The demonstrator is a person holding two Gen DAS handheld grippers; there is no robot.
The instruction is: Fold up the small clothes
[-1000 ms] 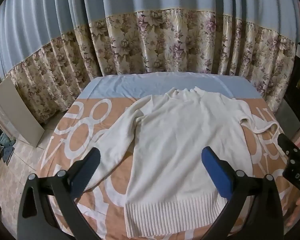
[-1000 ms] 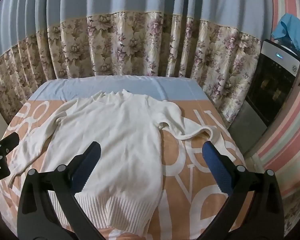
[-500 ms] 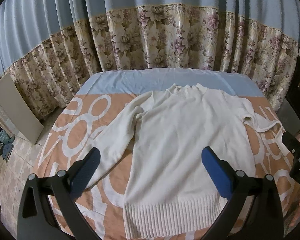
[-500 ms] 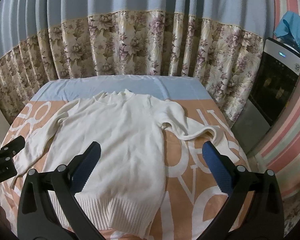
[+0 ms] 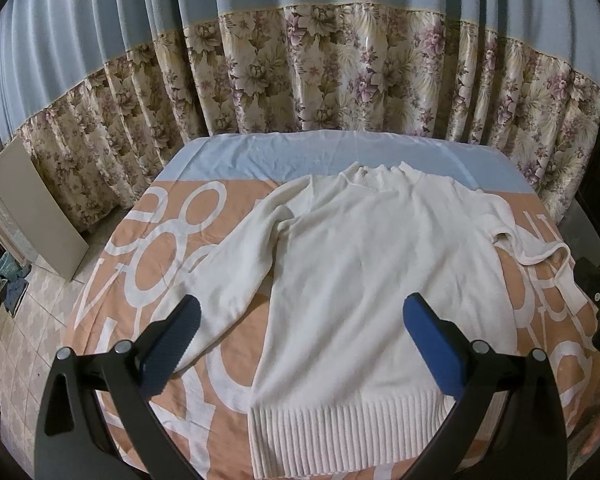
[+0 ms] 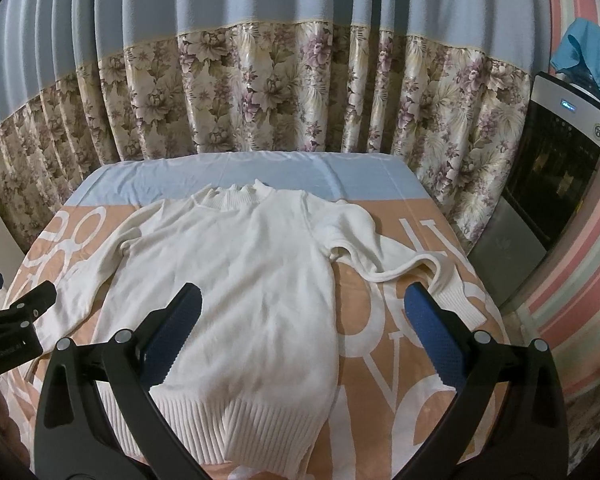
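Note:
A white knit sweater (image 5: 364, 272) lies flat, face up, on a bed with an orange and white printed cover (image 5: 148, 264). Its collar points to the far end and its ribbed hem (image 5: 340, 432) is nearest me. The left sleeve (image 5: 236, 264) lies straight down the side. The right sleeve (image 6: 404, 256) is bent and crumpled. My left gripper (image 5: 300, 320) is open and empty above the sweater's lower half. My right gripper (image 6: 300, 312) is open and empty above the sweater's lower right side (image 6: 260, 280).
A blue sheet (image 5: 300, 156) covers the bed's far end. Floral and blue curtains (image 5: 300, 72) hang behind it. A board (image 5: 32, 208) leans at the left above tiled floor. A dark appliance (image 6: 556, 168) with a blue cloth on top stands at the right.
Both grippers have drawn back and risen slightly, so the sweater sits a little lower and smaller in view. The sweater has not moved. Both stay open.

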